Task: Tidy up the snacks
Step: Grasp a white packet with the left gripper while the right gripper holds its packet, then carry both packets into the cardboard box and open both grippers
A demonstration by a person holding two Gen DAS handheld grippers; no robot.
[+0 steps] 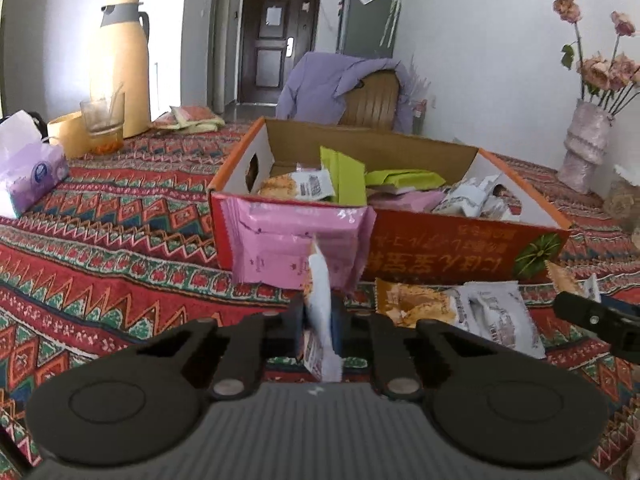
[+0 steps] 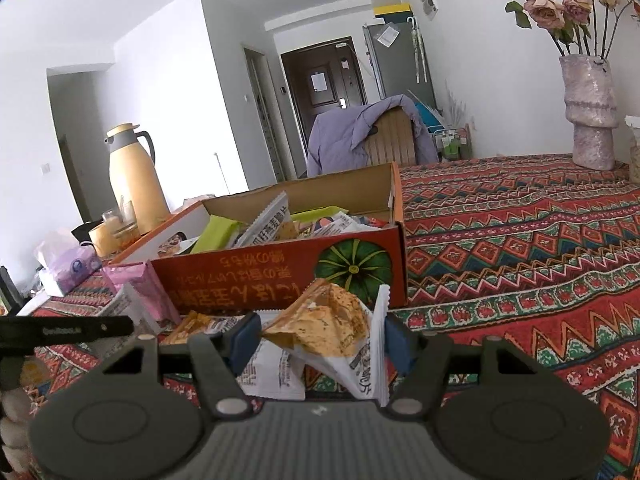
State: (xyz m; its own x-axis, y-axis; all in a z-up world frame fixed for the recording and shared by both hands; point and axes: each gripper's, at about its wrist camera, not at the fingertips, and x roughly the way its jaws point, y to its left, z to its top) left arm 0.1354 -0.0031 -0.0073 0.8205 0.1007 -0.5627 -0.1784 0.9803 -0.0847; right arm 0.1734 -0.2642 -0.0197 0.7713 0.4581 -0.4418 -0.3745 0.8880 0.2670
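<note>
Sitting at the far left of the patterned desk (image 1: pixel 100 216), a purple tissue pack (image 1: pixel 28 172) lies near a tan cup (image 1: pixel 68 134), a glass (image 1: pixel 103 120) and a yellow thermos jug (image 1: pixel 122 64).

The left claw (image 1: pixel 320 316) is closed tight on a thin white snack packet (image 1: pixel 320 304), held edge-on and upright between its pads. Just beyond it a pink snack packet (image 1: pixel 296 240) leans against the red front wall of the open cardboard box (image 1: pixel 460 252), which stands in the middle of the desk. Inside the box lie green, white and pink wrappers in a loose heap. Behind it, a chair draped with a lilac jacket (image 1: pixel 332 80) stands before a dark door (image 1: pixel 276 40).

In front of the box, to the right of the left claw, a white and orange snack packet (image 1: pixel 460 308) rests flat on the cloth.

The right claw (image 2: pixel 320 340) is partly closed, its blue pads pressing either side of a puffy orange and white snack packet (image 2: pixel 324 320) lifted just in front of the box's pumpkin picture. Another white packet (image 2: pixel 272 368) lies beneath it on the desk.

At the far right a pale vase (image 2: pixel 588 116) of dried roses stands well apart from the box.
</note>
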